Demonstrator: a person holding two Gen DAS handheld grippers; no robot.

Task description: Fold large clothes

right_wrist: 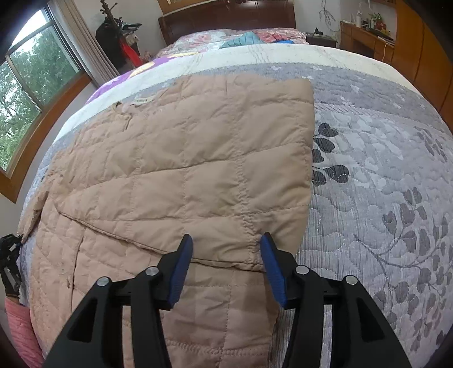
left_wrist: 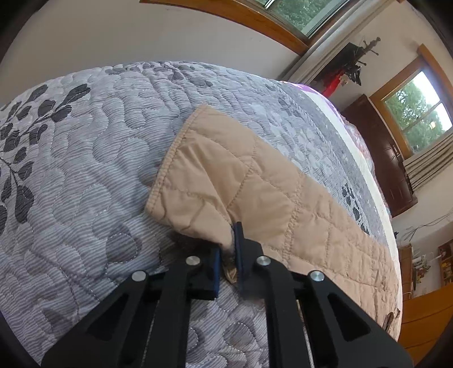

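A tan quilted jacket [right_wrist: 181, 169] lies on the grey leaf-patterned bedspread [right_wrist: 382, 175], one side folded over its body. In the left wrist view a sleeve with a stitched cuff [left_wrist: 226, 181] stretches away from me. My left gripper [left_wrist: 228, 249] is shut on the sleeve's lower edge, with fabric pinched between the blue pads. My right gripper [right_wrist: 225, 254] is open, its blue pads standing either side of the folded layer's near edge, just above the cloth. The left gripper also shows at the left edge of the right wrist view [right_wrist: 10, 263].
The bed's dark wooden headboard [right_wrist: 226, 19] is at the far end, with bright bedding [right_wrist: 249, 38] below it. Windows [right_wrist: 25, 85] are on the left wall. A wooden desk and cabinets [right_wrist: 396, 36] stand at the right. A pink sleeve [right_wrist: 19, 325] shows at lower left.
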